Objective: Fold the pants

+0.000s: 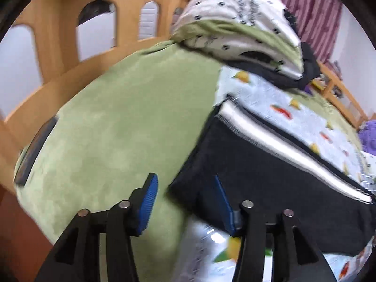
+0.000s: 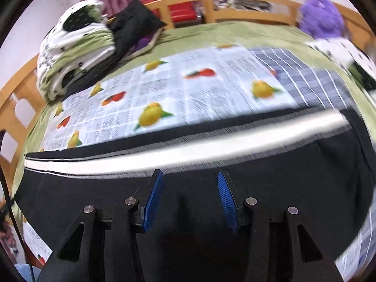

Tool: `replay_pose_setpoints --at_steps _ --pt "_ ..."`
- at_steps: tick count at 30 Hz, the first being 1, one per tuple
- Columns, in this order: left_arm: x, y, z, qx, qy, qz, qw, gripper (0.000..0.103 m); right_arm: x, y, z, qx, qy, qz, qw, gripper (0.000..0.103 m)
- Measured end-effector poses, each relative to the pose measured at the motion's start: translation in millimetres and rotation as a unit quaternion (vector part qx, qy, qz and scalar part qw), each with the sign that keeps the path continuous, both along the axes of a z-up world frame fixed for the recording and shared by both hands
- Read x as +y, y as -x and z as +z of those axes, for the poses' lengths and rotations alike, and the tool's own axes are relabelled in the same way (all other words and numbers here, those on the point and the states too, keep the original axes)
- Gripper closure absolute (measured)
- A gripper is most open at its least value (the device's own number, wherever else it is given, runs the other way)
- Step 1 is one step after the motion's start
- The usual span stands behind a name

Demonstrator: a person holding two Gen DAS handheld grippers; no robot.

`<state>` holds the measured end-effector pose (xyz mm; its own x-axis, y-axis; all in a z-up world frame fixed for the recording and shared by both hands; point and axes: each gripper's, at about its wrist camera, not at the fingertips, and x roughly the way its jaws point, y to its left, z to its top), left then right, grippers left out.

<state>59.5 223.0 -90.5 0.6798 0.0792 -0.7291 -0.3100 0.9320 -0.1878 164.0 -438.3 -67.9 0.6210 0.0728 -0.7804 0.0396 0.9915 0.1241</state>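
On the fruit-print sheet (image 2: 188, 89), black pants (image 2: 282, 188), left claw (image 1: 185, 202) wide, right claw (image 2: 189, 197) wide, both holding nothing

Ahead of me: fruit-print sheet (image 2: 178, 94) over green bed cover (image 1: 112, 127). Far left, bundled dotted quilt (image 2: 70, 54) beside black jacket (image 2: 134, 25). Purple plush (image 2: 322, 16) far right, wooden bed rail (image 2: 235, 4) behind.

Green-sheeted bed (image 2: 235, 31) under fruit-print cloth (image 2: 188, 89)
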Motion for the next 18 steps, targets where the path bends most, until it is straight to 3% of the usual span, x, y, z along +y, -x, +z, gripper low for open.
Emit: replay_pose_setpoints --at_steps 3,8,12,13,14,15,18 --pt "-15 -34 9 0.0 0.004 -0.026 0.9996 0.044 9 -35 -2 -0.008 0.017 0.052 0.998 0.038" --pt "-44 -87 8 0.011 0.004 -0.055 0.9984 0.044 27 -86 -23 0.007 0.028 0.136 0.99 0.038" --pt "-63 -111 3 0.012 0.009 -0.079 0.9968 0.044 49 -106 -44 0.048 0.05 0.222 0.973 0.038" --pt "-66 -115 2 0.013 0.003 -0.082 0.9965 0.044 54 -109 -53 0.065 0.066 0.237 0.967 0.042" --pt "-70 -119 -2 0.017 -0.003 -0.083 0.9964 0.044 62 -110 -62 0.073 0.099 0.253 0.96 0.072" --pt "-72 -121 -3 0.018 -0.006 -0.084 0.9963 0.044 65 -107 -60 0.062 0.101 0.27 0.956 0.096" --pt "-74 -128 -10 0.02 -0.005 -0.082 0.9964 0.044 68 -100 -45 0.015 0.117 0.275 0.954 0.099"
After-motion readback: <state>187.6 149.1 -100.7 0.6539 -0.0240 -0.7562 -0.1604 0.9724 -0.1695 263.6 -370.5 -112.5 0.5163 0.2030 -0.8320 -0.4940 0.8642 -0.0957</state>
